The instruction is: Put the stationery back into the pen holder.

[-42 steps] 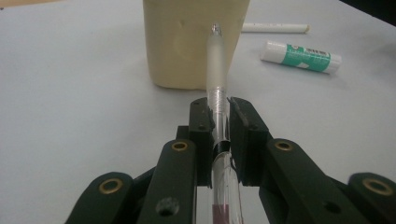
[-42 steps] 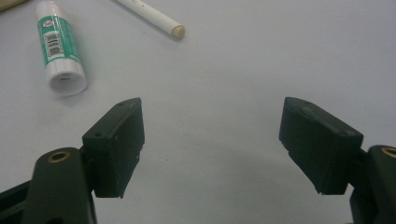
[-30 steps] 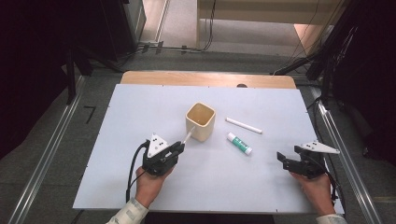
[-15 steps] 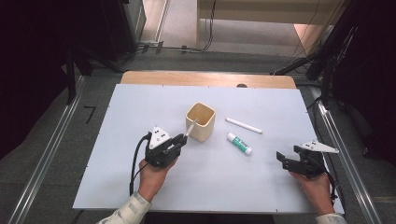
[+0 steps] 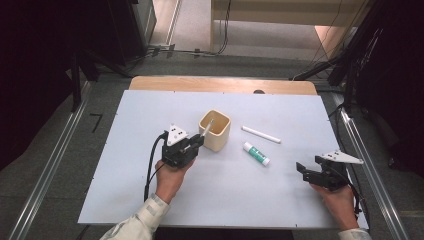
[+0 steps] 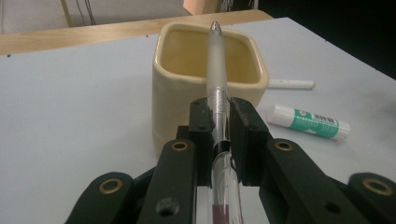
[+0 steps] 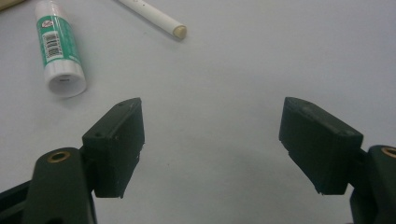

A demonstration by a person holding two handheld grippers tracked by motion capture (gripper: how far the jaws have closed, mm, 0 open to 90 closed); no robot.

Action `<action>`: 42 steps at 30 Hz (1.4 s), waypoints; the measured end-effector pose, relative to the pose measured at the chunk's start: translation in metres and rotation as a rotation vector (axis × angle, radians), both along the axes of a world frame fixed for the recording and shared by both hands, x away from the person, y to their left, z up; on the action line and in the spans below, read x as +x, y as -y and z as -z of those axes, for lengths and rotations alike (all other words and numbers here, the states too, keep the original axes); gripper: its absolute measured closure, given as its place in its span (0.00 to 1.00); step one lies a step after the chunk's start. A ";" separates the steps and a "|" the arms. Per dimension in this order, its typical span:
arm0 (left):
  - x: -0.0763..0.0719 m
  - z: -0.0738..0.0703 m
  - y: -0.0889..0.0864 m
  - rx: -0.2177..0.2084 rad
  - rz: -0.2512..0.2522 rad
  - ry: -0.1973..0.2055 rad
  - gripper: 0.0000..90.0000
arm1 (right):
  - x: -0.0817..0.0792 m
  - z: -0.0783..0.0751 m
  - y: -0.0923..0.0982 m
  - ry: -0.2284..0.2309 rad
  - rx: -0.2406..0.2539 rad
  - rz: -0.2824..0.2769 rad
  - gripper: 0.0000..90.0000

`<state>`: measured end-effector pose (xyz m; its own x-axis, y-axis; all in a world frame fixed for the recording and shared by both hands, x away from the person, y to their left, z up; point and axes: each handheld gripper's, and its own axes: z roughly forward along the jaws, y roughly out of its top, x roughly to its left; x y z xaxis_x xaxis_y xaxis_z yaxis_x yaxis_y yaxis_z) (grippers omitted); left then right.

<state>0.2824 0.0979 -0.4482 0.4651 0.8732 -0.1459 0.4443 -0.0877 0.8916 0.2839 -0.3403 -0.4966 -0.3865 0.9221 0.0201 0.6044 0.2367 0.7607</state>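
Observation:
A cream square cup stands upright near the middle of the white table. My left gripper is shut on a clear pen; the pen's tip reaches over the cup's near rim. To the right of the cup lie a green-and-white glue stick and a white marker. My right gripper rests open near the table's right front corner, nothing between its pads.
The white table top sits on a wooden table whose far edge shows. Metal rails run along both sides on the floor. Dark equipment and cables stand beyond the far edge.
My left gripper has carried the pen up and toward the cup, its tip now over the rim. The right gripper has stayed put.

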 end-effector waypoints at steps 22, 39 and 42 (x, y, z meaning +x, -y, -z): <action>0.032 -0.016 0.017 0.010 -0.033 -0.012 0.90 | 0.000 0.000 -0.001 0.002 -0.001 -0.005 0.23; 0.059 -0.031 0.031 0.010 -0.046 -0.022 0.90 | 0.001 0.000 -0.001 0.002 0.001 -0.010 0.23; 0.062 -0.031 0.032 0.008 -0.050 -0.025 0.90 | 0.001 0.000 0.000 -0.002 0.002 -0.007 0.23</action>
<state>0.3447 0.0659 -0.4167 0.4170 0.8965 -0.1499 0.4701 -0.0716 0.8797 0.2851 -0.3398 -0.4968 -0.3932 0.9192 0.0227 0.6039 0.2396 0.7602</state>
